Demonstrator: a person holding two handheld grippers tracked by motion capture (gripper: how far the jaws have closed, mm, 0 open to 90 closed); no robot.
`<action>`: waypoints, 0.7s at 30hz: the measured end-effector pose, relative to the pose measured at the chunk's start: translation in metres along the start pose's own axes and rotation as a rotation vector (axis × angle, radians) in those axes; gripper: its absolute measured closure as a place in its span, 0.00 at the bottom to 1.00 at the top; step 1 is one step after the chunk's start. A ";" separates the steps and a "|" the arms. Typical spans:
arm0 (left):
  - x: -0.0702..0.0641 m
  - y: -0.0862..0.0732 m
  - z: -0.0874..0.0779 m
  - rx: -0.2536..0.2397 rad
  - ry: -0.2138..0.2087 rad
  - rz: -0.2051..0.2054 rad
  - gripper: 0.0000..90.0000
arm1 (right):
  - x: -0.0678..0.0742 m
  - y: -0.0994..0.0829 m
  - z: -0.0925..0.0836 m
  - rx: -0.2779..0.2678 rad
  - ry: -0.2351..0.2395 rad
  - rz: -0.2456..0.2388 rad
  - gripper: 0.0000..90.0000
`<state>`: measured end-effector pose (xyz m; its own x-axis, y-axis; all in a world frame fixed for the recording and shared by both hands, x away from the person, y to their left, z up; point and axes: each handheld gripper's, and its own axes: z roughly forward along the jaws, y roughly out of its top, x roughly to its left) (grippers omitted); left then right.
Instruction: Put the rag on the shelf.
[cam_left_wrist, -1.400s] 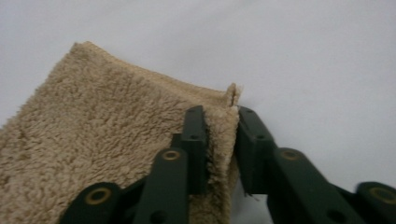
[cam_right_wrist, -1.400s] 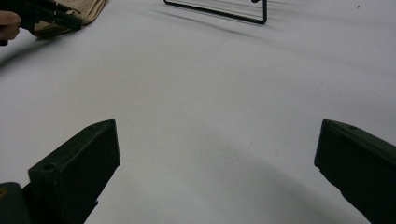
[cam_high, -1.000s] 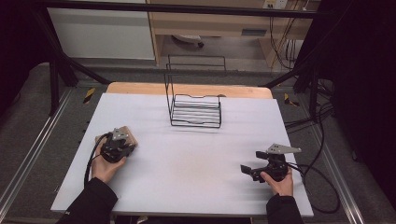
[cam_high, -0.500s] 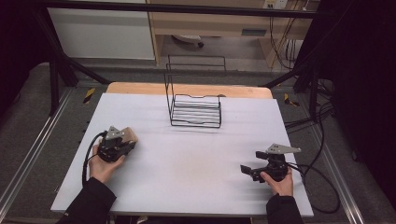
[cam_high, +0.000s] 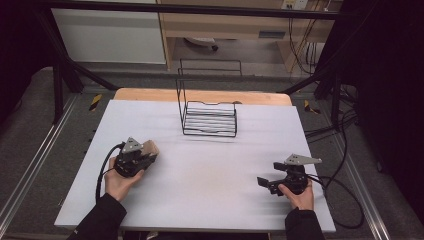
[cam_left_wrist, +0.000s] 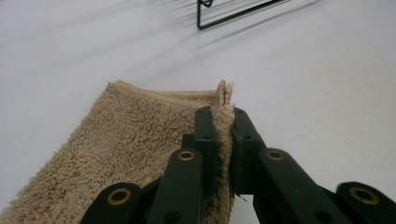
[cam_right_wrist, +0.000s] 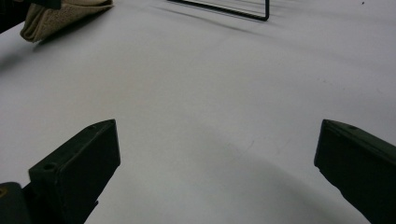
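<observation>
A tan terry cloth (cam_left_wrist: 135, 140) is pinched by its edge between the jaws of my left gripper (cam_left_wrist: 223, 122), which is shut on it. From above, that gripper (cam_high: 141, 159) sits at the table's left with the cloth (cam_high: 150, 147) poking out past it. In the right gripper view the cloth (cam_right_wrist: 60, 14) appears lifted at the far left, casting a shadow on the table. My right gripper (cam_high: 264, 183) rests at the table's right, jaws wide open with nothing between them (cam_right_wrist: 217, 158).
A black wire rack (cam_high: 209, 115) stands at the back middle of the white table (cam_high: 215, 165); its lower corner shows in both gripper views (cam_left_wrist: 233, 14) (cam_right_wrist: 243, 11). Cables trail off the right edge (cam_high: 345, 200).
My left gripper has risen a little and shifted toward the middle of the table with the cloth in its jaws. The right gripper has stayed put.
</observation>
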<state>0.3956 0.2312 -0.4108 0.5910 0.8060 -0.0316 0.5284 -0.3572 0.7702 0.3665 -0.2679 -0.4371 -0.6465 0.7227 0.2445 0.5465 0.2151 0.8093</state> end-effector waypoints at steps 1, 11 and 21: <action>-0.002 0.001 0.000 -0.002 -0.005 0.004 0.92 | 0.000 0.000 0.000 0.001 0.000 0.001 0.01; -0.030 0.008 0.001 -0.019 -0.063 0.017 0.92 | 0.000 0.000 0.001 0.005 -0.003 0.000 0.01; -0.070 0.015 0.015 0.000 -0.126 0.077 0.92 | 0.001 -0.001 0.001 0.013 -0.005 -0.003 0.01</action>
<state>0.3719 0.1625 -0.4068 0.7017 0.7105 -0.0528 0.4787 -0.4153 0.7735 0.3664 -0.2667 -0.4380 -0.6456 0.7251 0.2398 0.5517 0.2257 0.8029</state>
